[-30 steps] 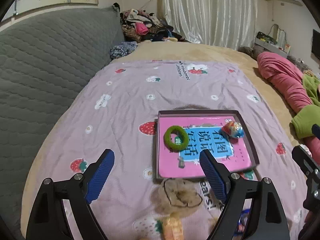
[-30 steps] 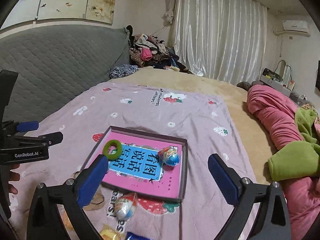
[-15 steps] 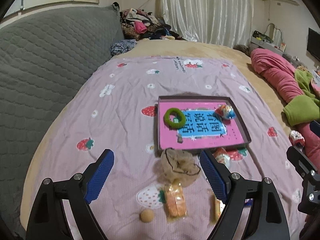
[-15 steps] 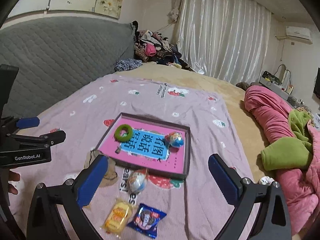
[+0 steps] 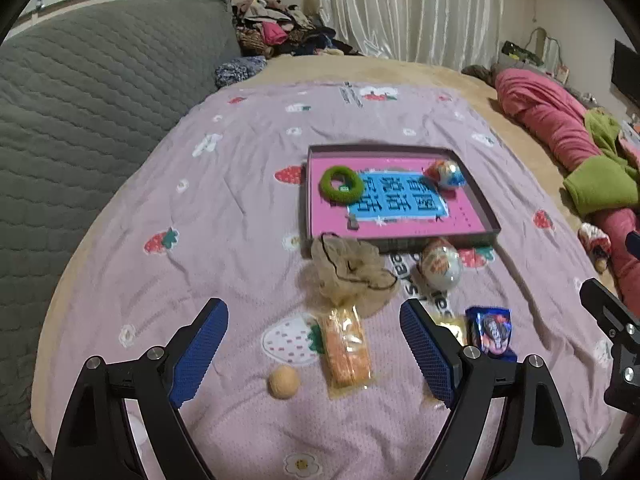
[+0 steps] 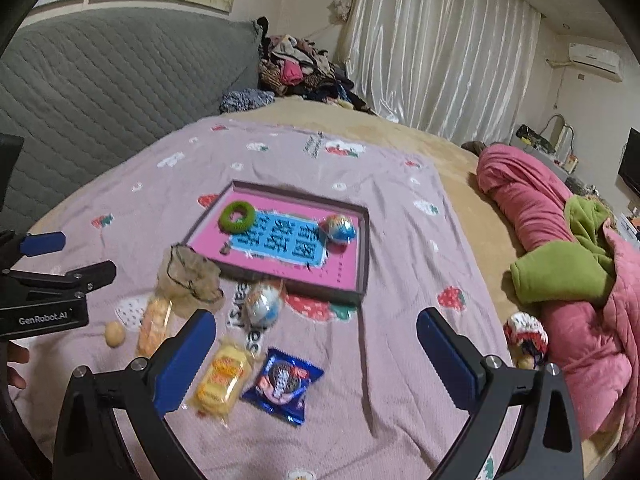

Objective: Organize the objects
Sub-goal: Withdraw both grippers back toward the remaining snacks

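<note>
Both tools empty, jaws spread wide: left gripper (image 5: 314, 330) hangs over the near part of the pink strawberry blanket (image 5: 224, 216), right gripper (image 6: 316, 344) to its right over the snack packs. Nothing gripped.

Near edge of blanket, left to right: small tan ball (image 5: 283, 381), orange snack pack (image 5: 346, 348), yellow snack pack (image 6: 222, 376), blue cookie pack (image 6: 283, 383). Just beyond: beige mesh scrunchie (image 5: 352, 270) touching the tray's near left corner, and a foil egg (image 6: 263, 305) just outside the tray's near wall. Then the tray (image 5: 486, 210), holding a green ring (image 5: 341, 184) at its far left and a second foil egg (image 5: 446, 174) at its far right corner.

Step in hand, prob: pick a loose item, drop it in the tray. Orange pack sits btw left jaws already, so I'd go straight down, pinch across its short side, lift clear of the scrunchie. Soft blanket gives, so press lightly. Right tool suits the blue or yellow pack; egg is round and likely rolls, so grip at its middle.

Writing: "GenRobot.AI" on left tool body, seen from right cam. Tray base shows large Chinese characters on a blue panel, upside down; can't read reliably. Blanket print partly reads "ears"; rest hidden. Cookie pack label too blurred.
</note>
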